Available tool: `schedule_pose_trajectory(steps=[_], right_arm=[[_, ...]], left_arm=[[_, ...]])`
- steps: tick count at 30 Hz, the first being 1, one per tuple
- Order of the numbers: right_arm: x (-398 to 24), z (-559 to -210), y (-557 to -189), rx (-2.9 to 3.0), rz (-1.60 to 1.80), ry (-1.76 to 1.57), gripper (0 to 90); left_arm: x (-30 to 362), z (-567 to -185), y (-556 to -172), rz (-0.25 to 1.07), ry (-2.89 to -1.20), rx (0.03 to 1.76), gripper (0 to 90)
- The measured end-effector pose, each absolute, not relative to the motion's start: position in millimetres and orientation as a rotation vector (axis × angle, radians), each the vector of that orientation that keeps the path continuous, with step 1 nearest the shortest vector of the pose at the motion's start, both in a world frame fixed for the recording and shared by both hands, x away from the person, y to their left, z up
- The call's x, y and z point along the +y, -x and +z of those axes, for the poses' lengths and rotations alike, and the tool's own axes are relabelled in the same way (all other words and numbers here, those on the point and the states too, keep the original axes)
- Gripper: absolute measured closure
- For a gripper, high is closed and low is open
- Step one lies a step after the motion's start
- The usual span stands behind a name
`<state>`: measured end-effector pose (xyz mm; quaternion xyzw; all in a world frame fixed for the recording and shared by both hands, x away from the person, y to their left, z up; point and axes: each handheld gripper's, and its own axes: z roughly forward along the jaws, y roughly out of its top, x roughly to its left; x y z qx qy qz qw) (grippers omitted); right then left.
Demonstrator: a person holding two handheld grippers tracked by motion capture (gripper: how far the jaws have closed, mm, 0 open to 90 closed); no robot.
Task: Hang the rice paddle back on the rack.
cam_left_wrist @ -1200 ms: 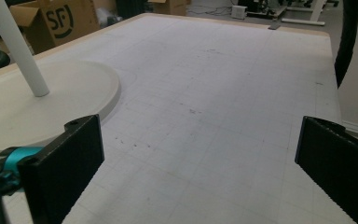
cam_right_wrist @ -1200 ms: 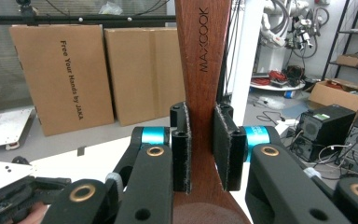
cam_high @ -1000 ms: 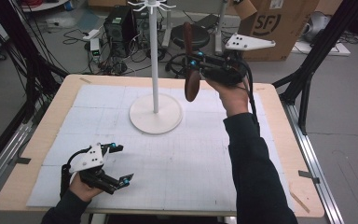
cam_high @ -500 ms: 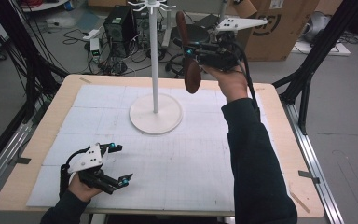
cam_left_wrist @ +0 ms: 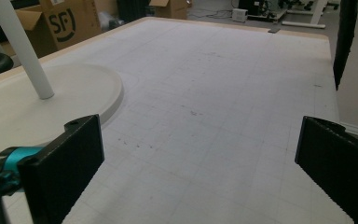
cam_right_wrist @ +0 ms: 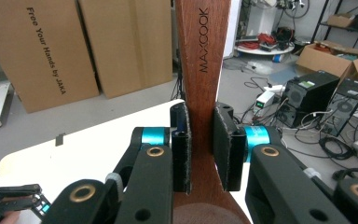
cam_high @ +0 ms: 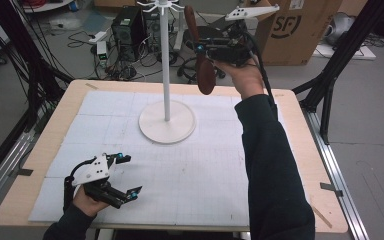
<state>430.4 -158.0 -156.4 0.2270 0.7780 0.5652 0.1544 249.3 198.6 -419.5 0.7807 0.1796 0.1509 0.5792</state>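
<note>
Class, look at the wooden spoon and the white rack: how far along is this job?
Done: the right tongs are shut on the wooden spoon, lifted off the table. In hand: it hangs, bowl down, beside the white rack, near its top hooks. Left: probably hanging it there. The left tongs rest open, low over the mat.

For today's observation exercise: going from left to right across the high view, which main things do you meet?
Left hand-held gripper → white stand's round base → wooden spoon → right hand-held gripper → cardboard box.
</note>
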Motion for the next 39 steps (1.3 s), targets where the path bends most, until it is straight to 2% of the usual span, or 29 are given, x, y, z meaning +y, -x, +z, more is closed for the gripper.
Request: schedule_pose_trajectory(steps=[39], right_arm=[[-137.9,-150.1,-455.8,2.286,1.518,-0.71,78.9]], left_arm=[[199.2,-419.3,-246.5,0.351,-1.828,0.416,1.8]])
